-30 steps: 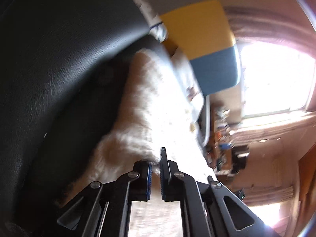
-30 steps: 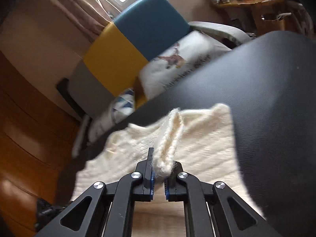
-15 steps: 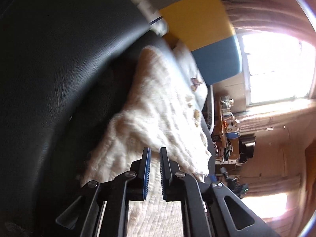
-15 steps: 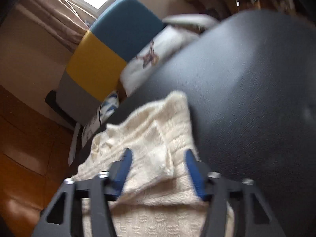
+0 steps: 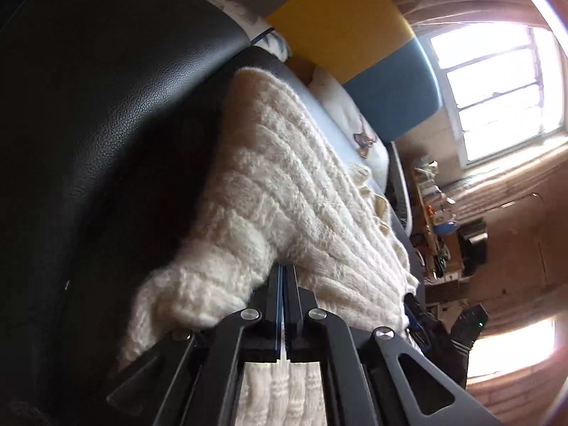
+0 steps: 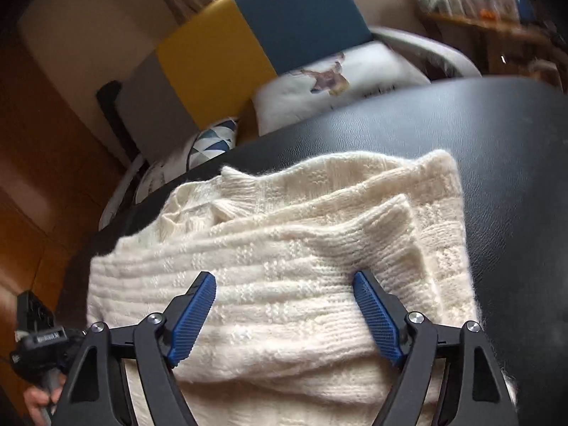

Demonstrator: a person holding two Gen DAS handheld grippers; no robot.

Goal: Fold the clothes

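Since half a second ago your left gripper [image 5: 284, 269] has gone from slightly parted to pressed together, its tips nosed into the sweater [image 5: 284, 191]. A sliver of white shows between the pads lower down, so it looks to be pinching a thin layer of knit, though the tips themselves are buried in the wool. In this view the sweater lies on the black surface [image 5: 106, 106], reaching away from the gripper toward the chair [image 5: 355, 28], with a sleeve cuff bulging just left of the fingers.

In the right view, your right gripper [image 6: 284, 284] has let go: a second ago it was pinching a raised ridge of knit, and now its blue pads [image 6: 378, 316] are spread wide, hovering low over the sweater [image 6: 277, 248] without holding anything. The sleeve [image 6: 372, 227] it dropped lies folded across the body, cuff pointing toward the chair [image 6: 248, 42]. The sweater sits on the black surface [image 6: 497, 142], near its edge by the chair.

That sleeve fold looks done. With your left gripper newly closed, the next fold probably starts from that side.
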